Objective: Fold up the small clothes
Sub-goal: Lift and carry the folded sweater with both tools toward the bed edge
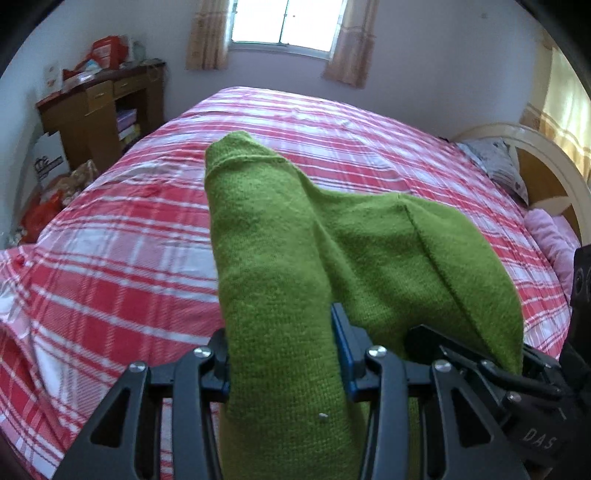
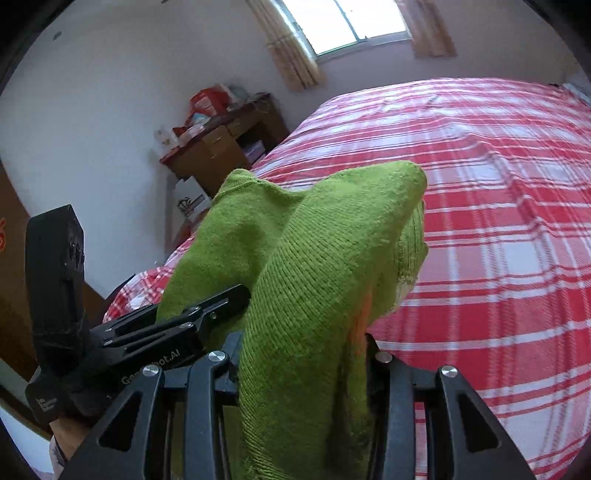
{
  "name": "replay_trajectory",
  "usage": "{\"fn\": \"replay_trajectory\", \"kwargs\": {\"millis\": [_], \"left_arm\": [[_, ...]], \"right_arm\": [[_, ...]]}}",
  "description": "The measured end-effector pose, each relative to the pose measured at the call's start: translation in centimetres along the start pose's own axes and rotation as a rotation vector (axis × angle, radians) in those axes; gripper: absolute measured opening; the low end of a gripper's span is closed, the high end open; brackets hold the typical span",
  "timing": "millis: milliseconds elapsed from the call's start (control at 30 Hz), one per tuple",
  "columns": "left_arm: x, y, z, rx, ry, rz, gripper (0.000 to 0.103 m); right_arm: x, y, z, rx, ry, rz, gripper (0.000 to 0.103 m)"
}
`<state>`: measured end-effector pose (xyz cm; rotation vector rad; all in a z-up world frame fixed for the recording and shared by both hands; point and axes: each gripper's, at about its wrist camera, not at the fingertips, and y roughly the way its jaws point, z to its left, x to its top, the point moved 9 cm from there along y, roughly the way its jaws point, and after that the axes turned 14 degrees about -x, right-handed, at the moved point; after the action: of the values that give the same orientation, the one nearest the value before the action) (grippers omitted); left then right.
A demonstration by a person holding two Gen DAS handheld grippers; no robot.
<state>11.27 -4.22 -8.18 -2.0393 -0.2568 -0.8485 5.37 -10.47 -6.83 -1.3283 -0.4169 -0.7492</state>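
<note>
A small green knitted garment [image 1: 295, 251] hangs between both grippers above the red plaid bed [image 1: 110, 258]. My left gripper [image 1: 282, 354] is shut on one part of it; the cloth drapes over the fingers and hides the tips. My right gripper [image 2: 303, 354] is shut on another part of the green garment [image 2: 325, 251], which folds over its fingers too. The left gripper shows in the right wrist view [image 2: 177, 325], close beside the right one. The right gripper's body shows at the right edge of the left wrist view [image 1: 517, 369].
The bed [image 2: 498, 221] fills most of both views. A wooden desk [image 1: 103, 107] with clutter stands by the far-left wall, bags on the floor beside it. A headboard [image 1: 546, 173], pillow and pink cloth lie at the right. A curtained window [image 1: 284, 22] is behind.
</note>
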Motion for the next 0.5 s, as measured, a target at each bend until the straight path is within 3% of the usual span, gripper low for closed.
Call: {"fn": "replay_trajectory", "kwargs": {"millis": [500], "left_arm": [[-1.0, -5.3, 9.8, 0.131, -0.143, -0.068, 0.044]], "right_arm": [[-0.2, 3.8, 11.5, 0.112, -0.175, 0.038, 0.04]]}}
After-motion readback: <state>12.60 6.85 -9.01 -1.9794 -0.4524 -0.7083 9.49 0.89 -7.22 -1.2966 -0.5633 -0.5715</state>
